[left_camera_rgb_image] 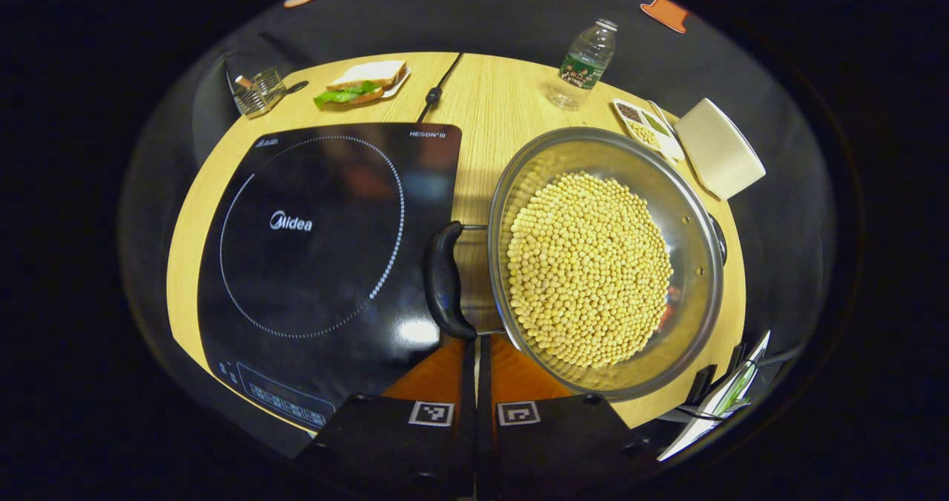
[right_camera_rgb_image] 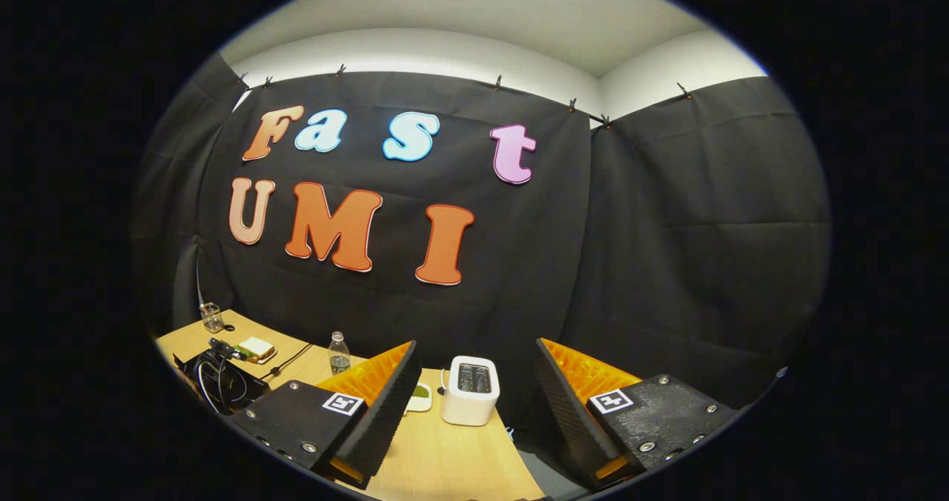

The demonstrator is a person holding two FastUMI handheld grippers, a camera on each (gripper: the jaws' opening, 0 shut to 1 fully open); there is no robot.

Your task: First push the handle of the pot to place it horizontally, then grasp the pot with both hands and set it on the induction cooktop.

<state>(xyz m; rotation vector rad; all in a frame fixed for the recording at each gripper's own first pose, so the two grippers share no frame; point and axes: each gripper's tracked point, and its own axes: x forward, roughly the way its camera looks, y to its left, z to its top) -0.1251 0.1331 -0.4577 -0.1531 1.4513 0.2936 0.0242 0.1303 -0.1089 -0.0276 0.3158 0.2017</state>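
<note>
A steel pot (left_camera_rgb_image: 693, 212) full of yellow beans stands on the wooden table (left_camera_rgb_image: 489, 93), just right of the black induction cooktop (left_camera_rgb_image: 319, 249). Its black loop handle (left_camera_rgb_image: 445, 279) sticks out on the left side and overlaps the cooktop's right edge. A second small handle (left_camera_rgb_image: 719, 238) shows at the pot's right rim. My left gripper (left_camera_rgb_image: 477, 338) is shut with nothing between its fingers, its tips right at the near end of the black handle. In the right gripper view, my right gripper (right_camera_rgb_image: 476, 342) is open, raised and facing the booth wall.
At the table's back lie a sandwich (left_camera_rgb_image: 367, 82) on a plate, a wire holder (left_camera_rgb_image: 256, 90), a power cable (left_camera_rgb_image: 437, 90) and a water bottle (left_camera_rgb_image: 586, 64). A spice tray (left_camera_rgb_image: 645, 123) and a white toaster (left_camera_rgb_image: 719, 149) stand behind the pot; the toaster (right_camera_rgb_image: 471, 390) also lies ahead of the right gripper.
</note>
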